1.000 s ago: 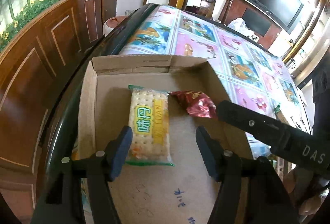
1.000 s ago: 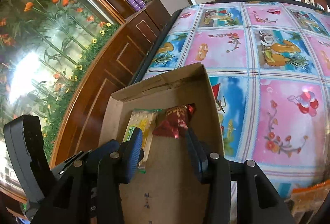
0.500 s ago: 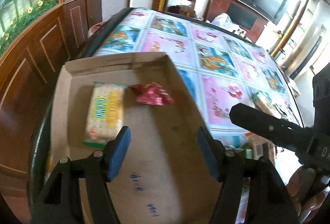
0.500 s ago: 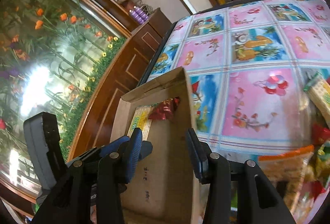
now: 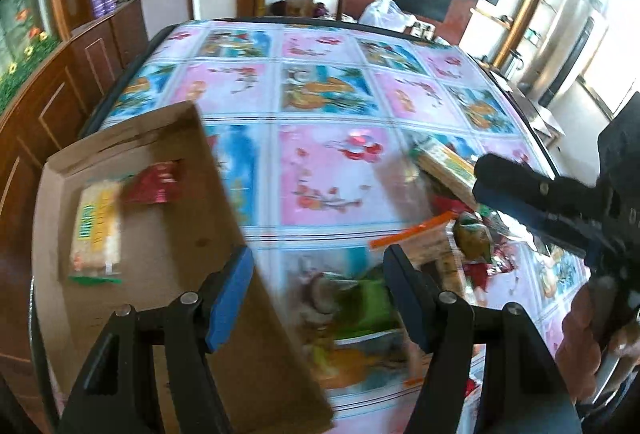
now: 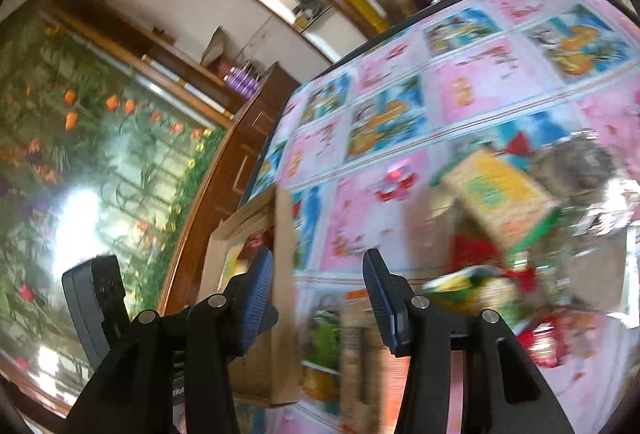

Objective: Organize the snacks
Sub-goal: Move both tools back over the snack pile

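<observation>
Both empty: left hand-held gripper released, right hand-held gripper opening; settle over one packet in the blurred snack pile at lower right before closing, then carry it to the cardboard box

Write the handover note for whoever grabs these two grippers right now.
Left gripper: open, nothing between its fingers, over the table beside the cardboard box.
Right gripper: jaws opening, empty, facing the snack pile.
In the box: one cracker pack and one red wrapped snack, side by side at the far end.
On the flowered tablecloth: a blurred heap of packets to the right of the box, unsorted.
Done: two snacks boxed. Left: the whole pile, piece by piece, into the box.
</observation>
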`<action>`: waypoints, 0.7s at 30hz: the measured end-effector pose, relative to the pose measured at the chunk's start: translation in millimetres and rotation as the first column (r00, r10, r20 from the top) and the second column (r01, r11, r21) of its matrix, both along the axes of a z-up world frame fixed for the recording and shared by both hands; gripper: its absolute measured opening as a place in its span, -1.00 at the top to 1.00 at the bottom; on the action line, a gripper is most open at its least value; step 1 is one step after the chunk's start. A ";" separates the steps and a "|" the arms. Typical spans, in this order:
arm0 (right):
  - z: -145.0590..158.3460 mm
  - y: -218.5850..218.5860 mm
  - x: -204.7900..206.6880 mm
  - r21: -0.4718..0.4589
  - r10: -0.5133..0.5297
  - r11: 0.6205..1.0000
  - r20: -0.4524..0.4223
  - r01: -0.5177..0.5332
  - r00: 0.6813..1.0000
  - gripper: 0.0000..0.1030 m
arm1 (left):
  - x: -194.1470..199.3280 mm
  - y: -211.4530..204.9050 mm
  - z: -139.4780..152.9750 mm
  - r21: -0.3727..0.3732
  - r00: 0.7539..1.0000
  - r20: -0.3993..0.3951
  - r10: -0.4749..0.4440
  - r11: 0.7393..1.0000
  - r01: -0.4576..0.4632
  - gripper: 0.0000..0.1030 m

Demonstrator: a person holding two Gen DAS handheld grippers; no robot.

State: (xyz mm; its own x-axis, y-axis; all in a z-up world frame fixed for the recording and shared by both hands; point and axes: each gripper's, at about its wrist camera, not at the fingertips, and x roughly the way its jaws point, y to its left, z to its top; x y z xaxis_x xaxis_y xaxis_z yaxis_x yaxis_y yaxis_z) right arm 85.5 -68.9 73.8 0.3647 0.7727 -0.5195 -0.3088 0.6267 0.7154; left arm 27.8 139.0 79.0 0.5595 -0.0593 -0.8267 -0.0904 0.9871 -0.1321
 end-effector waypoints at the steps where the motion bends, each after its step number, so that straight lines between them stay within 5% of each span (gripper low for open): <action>1: -0.3 -8.7 2.0 0.010 -0.010 1.000 -0.001 0.010 1.000 0.00 | 2.7 -7.6 -0.9 0.006 1.000 -0.005 -0.012 1.000 0.012 -0.30; 13: -13.8 -102.1 34.6 0.106 -0.150 0.983 -0.032 0.153 0.988 -0.04 | 43.5 -82.9 -6.4 0.002 0.994 -0.054 -0.097 0.995 0.098 -0.34; 21: -9.5 -138.5 33.8 0.096 -0.269 0.958 -0.020 0.269 0.963 -0.09 | 111.8 -110.4 -23.1 -0.114 0.987 -0.159 -0.004 0.993 -0.014 -0.51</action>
State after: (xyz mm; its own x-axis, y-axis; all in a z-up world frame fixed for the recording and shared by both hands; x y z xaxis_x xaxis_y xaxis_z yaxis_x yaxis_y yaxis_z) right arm 119.3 -207.4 64.3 0.5630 0.6935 -0.4496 -0.1338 0.6132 0.7785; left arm 139.6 28.6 55.9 0.4222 -0.1560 -0.8930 -0.1241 0.9659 -0.2274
